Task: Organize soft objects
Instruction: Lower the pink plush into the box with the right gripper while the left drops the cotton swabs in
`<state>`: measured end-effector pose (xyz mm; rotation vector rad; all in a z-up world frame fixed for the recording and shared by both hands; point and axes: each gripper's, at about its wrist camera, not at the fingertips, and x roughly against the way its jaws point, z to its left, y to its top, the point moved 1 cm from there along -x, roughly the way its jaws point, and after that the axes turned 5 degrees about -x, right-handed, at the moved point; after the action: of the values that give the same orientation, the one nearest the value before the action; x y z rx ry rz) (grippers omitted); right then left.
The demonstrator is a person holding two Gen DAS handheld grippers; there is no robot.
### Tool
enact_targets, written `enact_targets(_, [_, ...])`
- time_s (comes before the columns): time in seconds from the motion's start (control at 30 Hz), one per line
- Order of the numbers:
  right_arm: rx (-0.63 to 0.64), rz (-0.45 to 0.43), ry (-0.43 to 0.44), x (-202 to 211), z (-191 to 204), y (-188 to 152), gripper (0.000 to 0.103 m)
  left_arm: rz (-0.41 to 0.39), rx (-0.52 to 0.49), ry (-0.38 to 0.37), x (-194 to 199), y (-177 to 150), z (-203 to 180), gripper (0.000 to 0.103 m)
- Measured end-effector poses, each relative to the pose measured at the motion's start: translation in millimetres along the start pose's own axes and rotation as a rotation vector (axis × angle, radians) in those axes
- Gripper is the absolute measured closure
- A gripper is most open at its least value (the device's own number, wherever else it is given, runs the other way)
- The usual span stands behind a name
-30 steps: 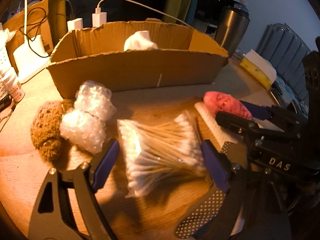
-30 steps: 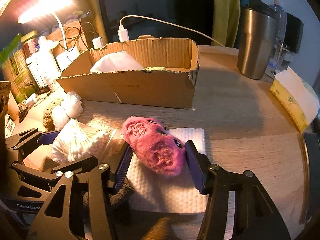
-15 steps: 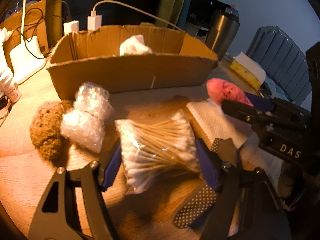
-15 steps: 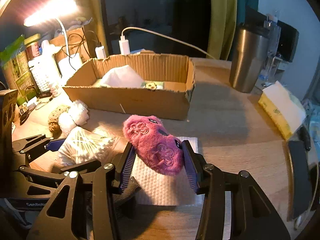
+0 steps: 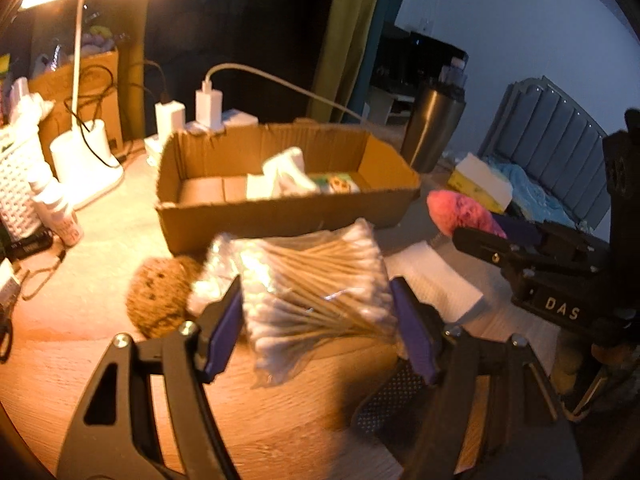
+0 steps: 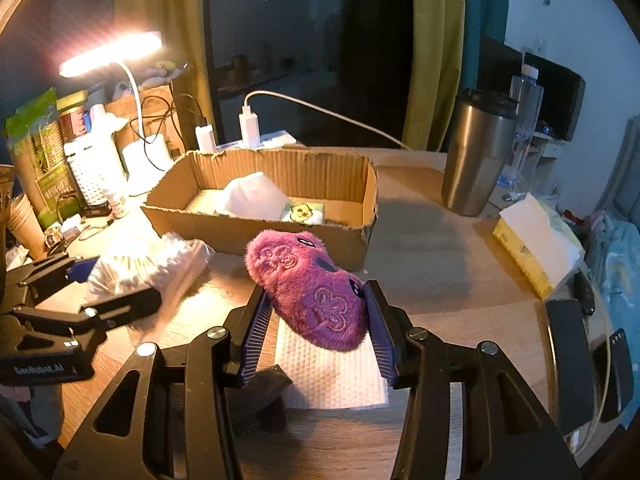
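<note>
My left gripper (image 5: 320, 326) is shut on a clear bag of cotton swabs (image 5: 316, 284) and holds it above the wooden table, in front of the cardboard box (image 5: 280, 216). My right gripper (image 6: 316, 328) is shut on a pink plush toy (image 6: 308, 292), raised above a white paper towel (image 6: 332, 376). The plush also shows in the left wrist view (image 5: 460, 212), and the swab bag in the right wrist view (image 6: 144, 260). The box (image 6: 256, 236) holds a white soft item (image 6: 252, 200) and a small green packet (image 6: 304, 212).
A brown scrubby ball (image 5: 160, 296) lies left of the swab bag. A steel tumbler (image 6: 476, 152), a yellow tissue pack (image 6: 536, 248), a desk lamp (image 6: 112, 52), chargers (image 6: 248, 128) and clutter (image 6: 40, 152) at the left surround the box.
Both grippers have risen off the table with their loads, the swab bag and the plush, so more of the box's inside shows. The bubble wrap is now hidden behind the swab bag.
</note>
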<state>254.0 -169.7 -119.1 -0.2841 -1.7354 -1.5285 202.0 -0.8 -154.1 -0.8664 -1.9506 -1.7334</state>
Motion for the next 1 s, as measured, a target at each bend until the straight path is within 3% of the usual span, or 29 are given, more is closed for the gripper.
enact_targets(0.63, [0.052,-0.071,-0.021,20,35,32,0.054,-0.181,0.004,0.066,57,37,42,0.032])
enact_targets(1.0, [0.074,-0.134,-0.031,21,35,66,0.054,-0.257,0.011,0.103,64,69,55,0.032])
